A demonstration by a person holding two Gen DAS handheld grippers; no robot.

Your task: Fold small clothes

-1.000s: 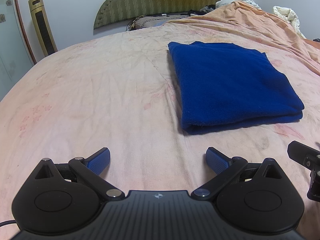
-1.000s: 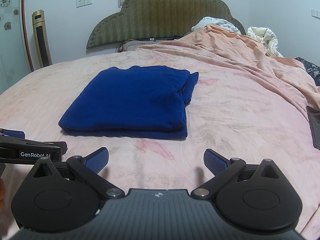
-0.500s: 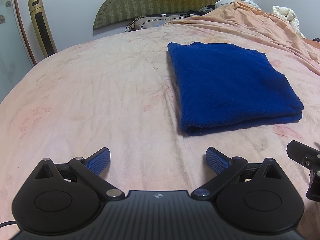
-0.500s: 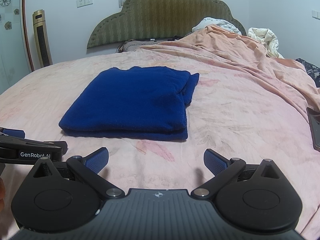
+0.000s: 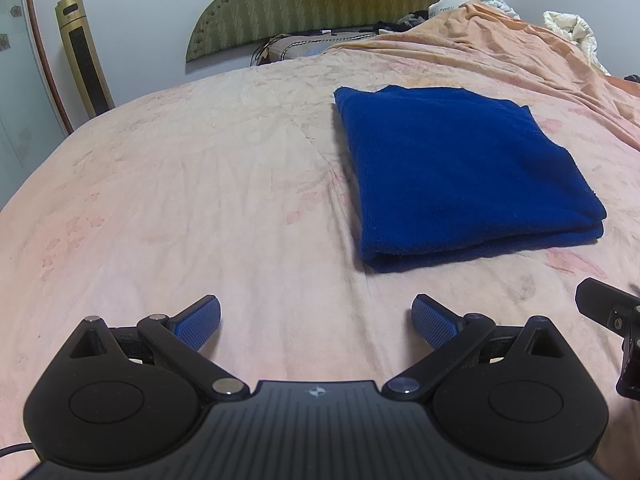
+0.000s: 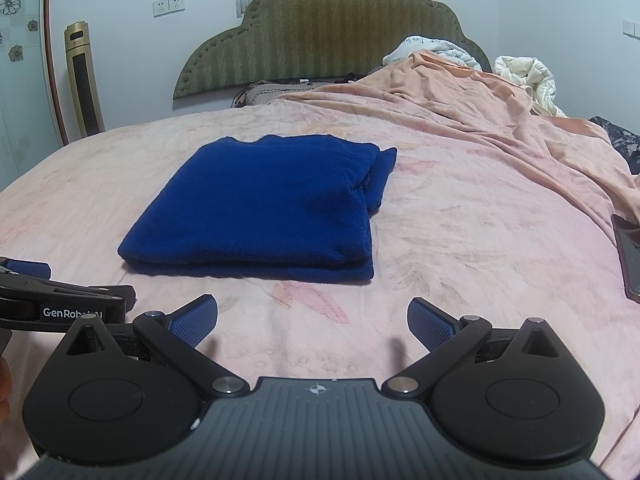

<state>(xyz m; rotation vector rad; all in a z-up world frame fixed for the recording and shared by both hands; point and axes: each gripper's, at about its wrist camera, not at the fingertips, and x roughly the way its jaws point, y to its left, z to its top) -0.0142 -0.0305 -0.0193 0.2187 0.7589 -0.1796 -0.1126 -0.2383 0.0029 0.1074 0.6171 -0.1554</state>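
Folded blue garment (image 6: 264, 208) flat on bed (image 5: 180, 200); left gripper (image 5: 316, 320) and right gripper (image 6: 312, 320) near it, fingers apart, empty.

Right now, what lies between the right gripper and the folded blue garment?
Only bare pink bedsheet, in the right wrist view, separates the open right gripper from the blue garment.

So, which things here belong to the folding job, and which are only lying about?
Belong to the job:
- folded blue garment
- left gripper, open
- right gripper, open
- bed sheet as work surface

Only lying about:
- dark flat device at the bed's right edge
- crumpled white bedding
- gold tower appliance
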